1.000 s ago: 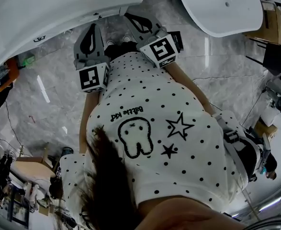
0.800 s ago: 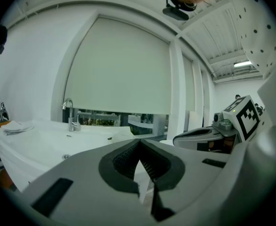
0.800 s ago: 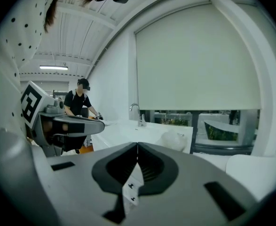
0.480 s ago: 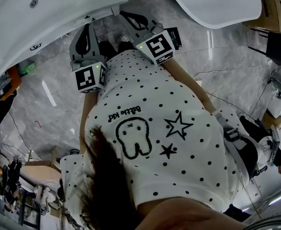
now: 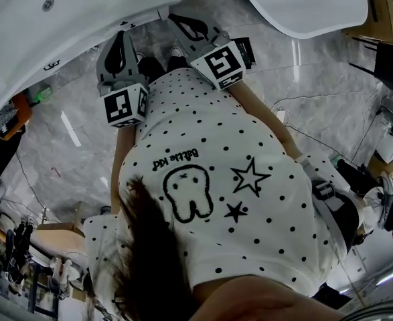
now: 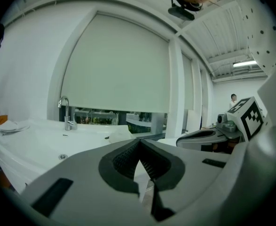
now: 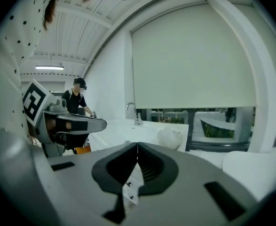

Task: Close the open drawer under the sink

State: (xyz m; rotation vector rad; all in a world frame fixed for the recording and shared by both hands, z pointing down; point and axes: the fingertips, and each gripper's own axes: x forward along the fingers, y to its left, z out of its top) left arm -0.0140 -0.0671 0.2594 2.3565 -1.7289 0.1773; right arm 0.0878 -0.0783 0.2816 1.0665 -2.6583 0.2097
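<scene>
The white moulded sink surface, with its curved chrome tap, fills the upper left of the head view. No view shows the open drawer. Judge it to lie under this surface's near edge, below and ahead of both jaws, its front running along that edge. Your left gripper has its jaws pressed together on nothing, tips just beside that edge, so it is the nearer tool. Your right gripper, jaws likewise together and empty, points toward the surface's right corner. Farther right stands a second white basin. Grey marble floor lies below.
</scene>
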